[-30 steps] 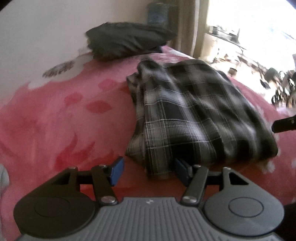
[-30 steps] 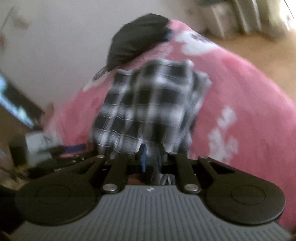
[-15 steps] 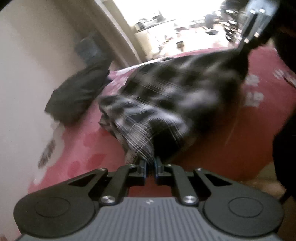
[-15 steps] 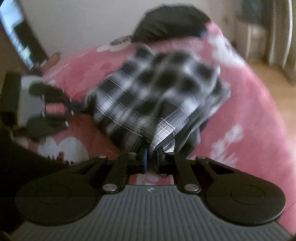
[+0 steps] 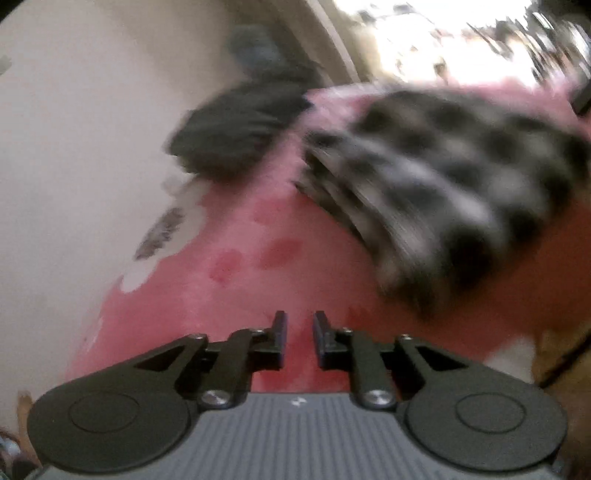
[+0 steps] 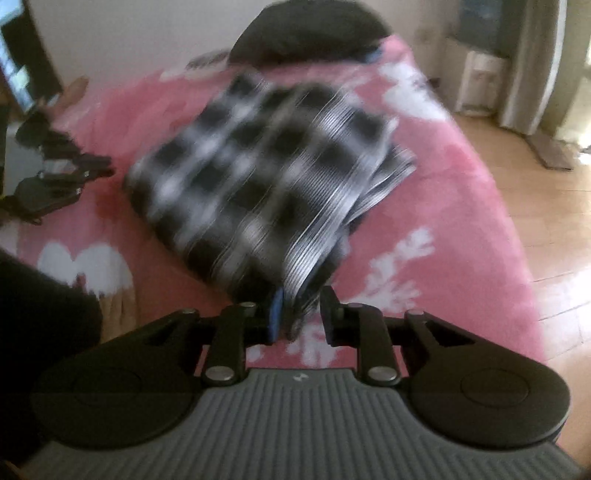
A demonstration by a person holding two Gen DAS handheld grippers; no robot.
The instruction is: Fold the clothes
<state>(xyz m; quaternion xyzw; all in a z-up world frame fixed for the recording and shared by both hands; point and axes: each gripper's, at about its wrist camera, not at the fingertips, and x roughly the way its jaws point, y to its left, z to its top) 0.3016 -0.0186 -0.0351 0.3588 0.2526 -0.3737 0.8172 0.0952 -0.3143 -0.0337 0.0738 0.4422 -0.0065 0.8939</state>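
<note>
A: Left tongs (image 5: 299, 325) opening, nothing between the jaws; half a second ago clamped on the near corner of the plaid shirt (image 5: 443, 192), now clear of it, only the pink bedspread (image 5: 258, 280) beneath.

B: Right tongs (image 6: 301, 308) opening too. Shirt corner (image 6: 295, 295) hanging in the gap, seemingly no longer pinched, though blurred. Reads as a release after a fold laid down.

A: Agreed. Fold probably finished or nearly so; next likely a smoothing pass or a fresh grab.

B: Shirt (image 6: 266, 177) lying mid-bed as a thick stacked bundle, several layers showing along its right edge, near corner toward the foot edge. Black-and-white check, soft, heavily blurred.

A: Dark garment (image 6: 310, 33) piled at the far edge by the wall, apart from the shirt. Untouched, possibly next.
</note>
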